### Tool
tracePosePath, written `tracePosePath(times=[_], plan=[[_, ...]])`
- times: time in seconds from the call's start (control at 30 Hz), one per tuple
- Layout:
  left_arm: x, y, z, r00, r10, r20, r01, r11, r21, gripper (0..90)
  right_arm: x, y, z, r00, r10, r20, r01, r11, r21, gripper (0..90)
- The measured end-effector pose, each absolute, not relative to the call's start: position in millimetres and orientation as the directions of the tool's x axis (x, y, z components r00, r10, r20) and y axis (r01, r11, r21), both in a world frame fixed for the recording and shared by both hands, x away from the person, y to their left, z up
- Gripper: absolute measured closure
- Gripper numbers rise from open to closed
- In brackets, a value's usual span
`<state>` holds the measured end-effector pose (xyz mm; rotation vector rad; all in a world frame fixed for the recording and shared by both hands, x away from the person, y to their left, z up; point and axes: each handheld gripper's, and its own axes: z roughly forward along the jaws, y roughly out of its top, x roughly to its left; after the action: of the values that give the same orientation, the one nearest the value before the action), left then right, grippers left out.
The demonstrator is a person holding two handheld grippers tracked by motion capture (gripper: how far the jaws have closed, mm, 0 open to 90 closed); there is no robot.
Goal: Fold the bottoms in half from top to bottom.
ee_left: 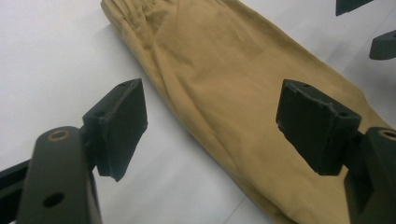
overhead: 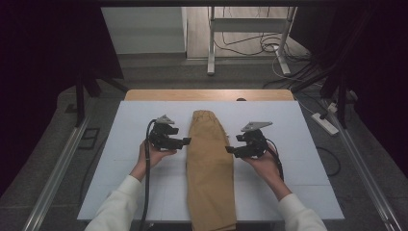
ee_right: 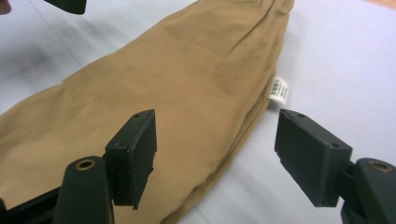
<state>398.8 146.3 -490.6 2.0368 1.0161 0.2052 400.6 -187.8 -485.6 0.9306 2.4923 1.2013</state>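
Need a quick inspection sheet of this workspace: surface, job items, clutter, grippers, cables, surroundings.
Surface: white board covering the tabletop; a wooden table edge shows at the far side.
Job's things: tan folded cloth garment lying lengthwise down the middle, near end overhanging the board; small white label sticks out at one edge.
Clutter: nothing seen on the board.
Grippers: left gripper and right gripper both open, flanking the garment, holding nothing.
Cables: black cable trails from the left gripper; loose cables on the floor beyond.
Surroundings: white power strip on grey floor, white metal frame legs behind.
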Motion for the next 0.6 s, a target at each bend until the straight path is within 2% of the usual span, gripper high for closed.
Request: tracePosePath(times=[0.6], plan=[[424, 145, -491, 0.660, 0.728, -0.184, 0.584, -0.344, 0.735, 24.2, 425, -177, -479, -0.762, 0.642, 0.081, 0.464, 0.456, 0.760, 29.9]])
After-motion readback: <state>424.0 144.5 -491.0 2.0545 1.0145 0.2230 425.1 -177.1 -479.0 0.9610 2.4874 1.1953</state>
